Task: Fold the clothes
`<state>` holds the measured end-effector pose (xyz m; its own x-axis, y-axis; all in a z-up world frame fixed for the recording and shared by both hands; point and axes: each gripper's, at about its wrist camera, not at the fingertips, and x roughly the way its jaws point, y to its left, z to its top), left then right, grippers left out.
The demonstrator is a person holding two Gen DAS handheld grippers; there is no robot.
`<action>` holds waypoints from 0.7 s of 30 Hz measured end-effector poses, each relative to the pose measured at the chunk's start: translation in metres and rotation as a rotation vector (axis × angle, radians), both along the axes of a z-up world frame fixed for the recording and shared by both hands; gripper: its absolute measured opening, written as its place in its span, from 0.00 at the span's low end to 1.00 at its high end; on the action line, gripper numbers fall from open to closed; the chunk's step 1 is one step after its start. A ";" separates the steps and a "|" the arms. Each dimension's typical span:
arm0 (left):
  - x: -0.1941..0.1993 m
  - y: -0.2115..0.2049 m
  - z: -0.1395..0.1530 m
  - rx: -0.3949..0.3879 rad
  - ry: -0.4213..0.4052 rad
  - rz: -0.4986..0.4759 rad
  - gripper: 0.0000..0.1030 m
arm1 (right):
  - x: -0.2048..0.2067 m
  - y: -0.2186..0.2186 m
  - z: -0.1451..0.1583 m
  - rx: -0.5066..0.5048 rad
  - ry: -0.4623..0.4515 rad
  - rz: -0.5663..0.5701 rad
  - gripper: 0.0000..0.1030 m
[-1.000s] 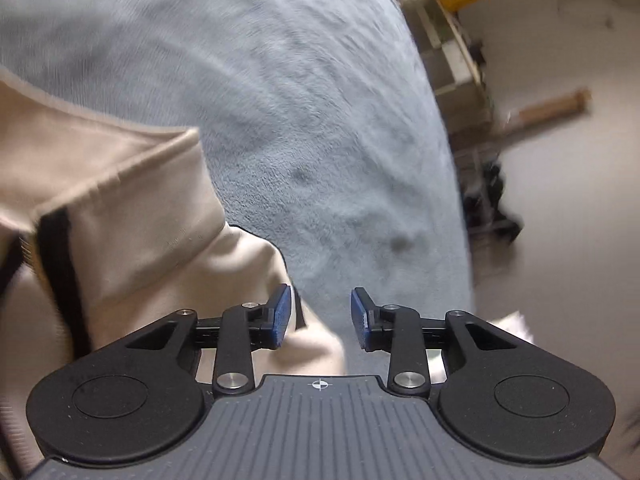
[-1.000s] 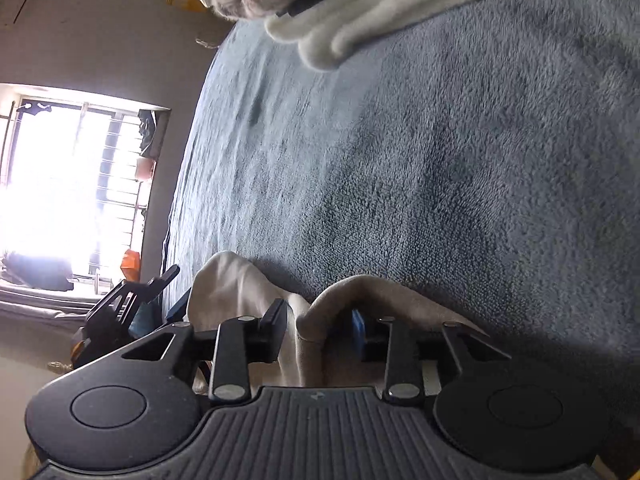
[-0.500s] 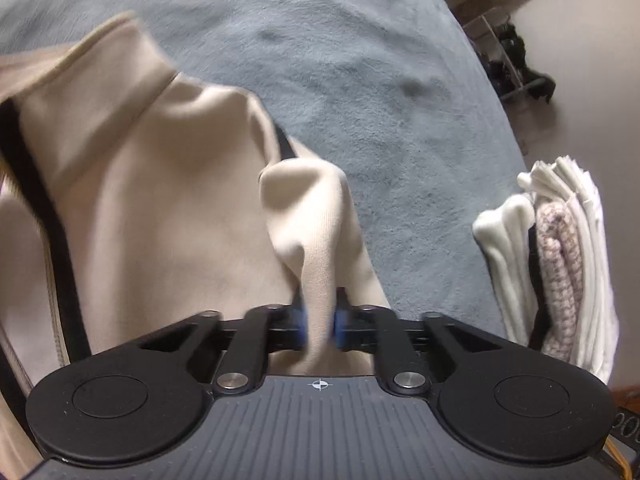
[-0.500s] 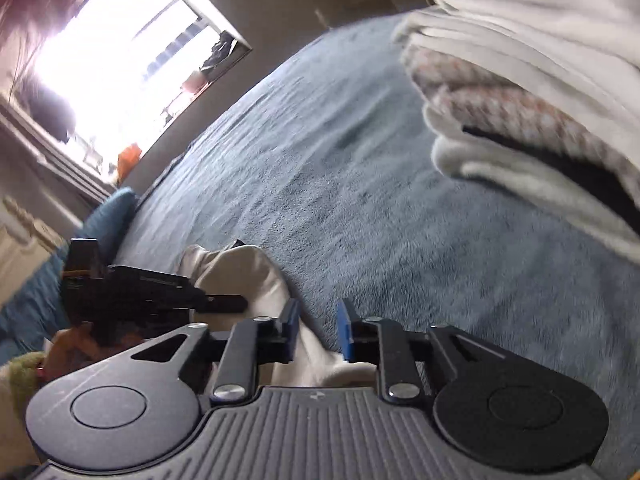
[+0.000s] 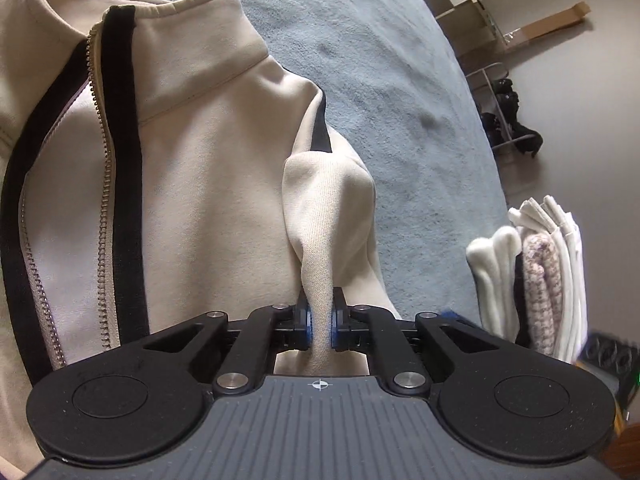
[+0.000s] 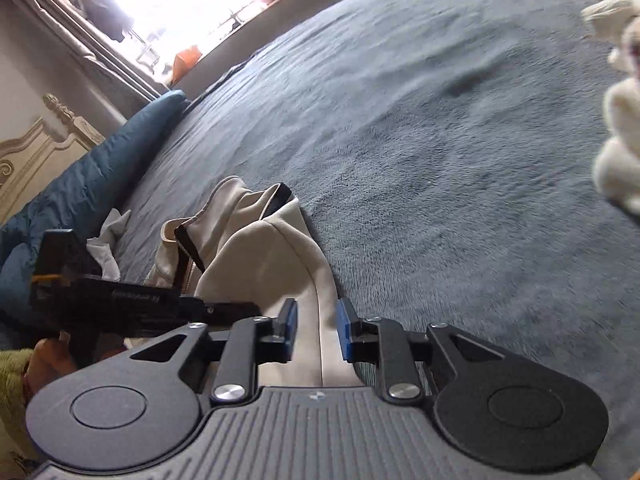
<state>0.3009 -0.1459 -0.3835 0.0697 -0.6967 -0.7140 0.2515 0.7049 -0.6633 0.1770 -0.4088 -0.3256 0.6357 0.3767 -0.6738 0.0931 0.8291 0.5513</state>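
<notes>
A cream zip jacket [image 5: 192,184] with black trim and a stand-up collar lies on the blue-grey blanket [image 5: 380,60]. My left gripper [image 5: 320,326] is shut on a pinched fold of its cream fabric at the shoulder. In the right wrist view the same jacket [image 6: 260,256] lies crumpled ahead, and the left gripper [image 6: 240,310] comes in from the left, held by a hand. My right gripper [image 6: 317,330] hovers over the jacket's edge with its jaws opening. The blue pads [image 6: 289,328] stand apart from the cloth, which shows below the gap.
A stack of folded white and knitted clothes [image 5: 532,280] sits at the blanket's right edge, blurred at the right [image 6: 616,128] in the other view. A dark blue pillow [image 6: 80,184] and a carved headboard [image 6: 36,148] are at the left, shelves [image 5: 468,4] by the far wall.
My left gripper closed on a fold of the jacket and moved in over it. My right gripper let go of the cream fabric, rolled and lifted, and its jaws now stand apart.
</notes>
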 end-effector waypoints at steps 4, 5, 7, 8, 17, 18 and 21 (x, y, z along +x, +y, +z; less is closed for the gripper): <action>-0.001 -0.002 0.001 0.003 -0.036 -0.020 0.08 | 0.028 0.005 -0.013 0.004 0.044 0.071 0.38; -0.002 -0.003 0.002 0.007 -0.049 -0.027 0.08 | 0.033 0.007 -0.019 0.001 0.071 0.089 0.38; -0.004 -0.005 0.002 0.017 -0.081 -0.044 0.08 | 0.038 0.013 -0.025 -0.040 0.094 0.119 0.20; -0.004 -0.007 0.003 0.018 -0.094 -0.050 0.08 | 0.036 0.016 -0.023 -0.070 0.075 0.127 0.11; -0.006 -0.043 -0.008 0.052 -0.248 -0.128 0.13 | 0.017 0.040 -0.029 -0.363 -0.012 0.075 0.05; -0.006 -0.043 -0.009 0.046 -0.245 -0.121 0.13 | 0.016 0.040 -0.028 -0.374 -0.017 0.075 0.05; -0.003 -0.038 -0.007 0.021 -0.207 -0.100 0.15 | 0.012 0.038 -0.022 -0.377 -0.024 0.069 0.08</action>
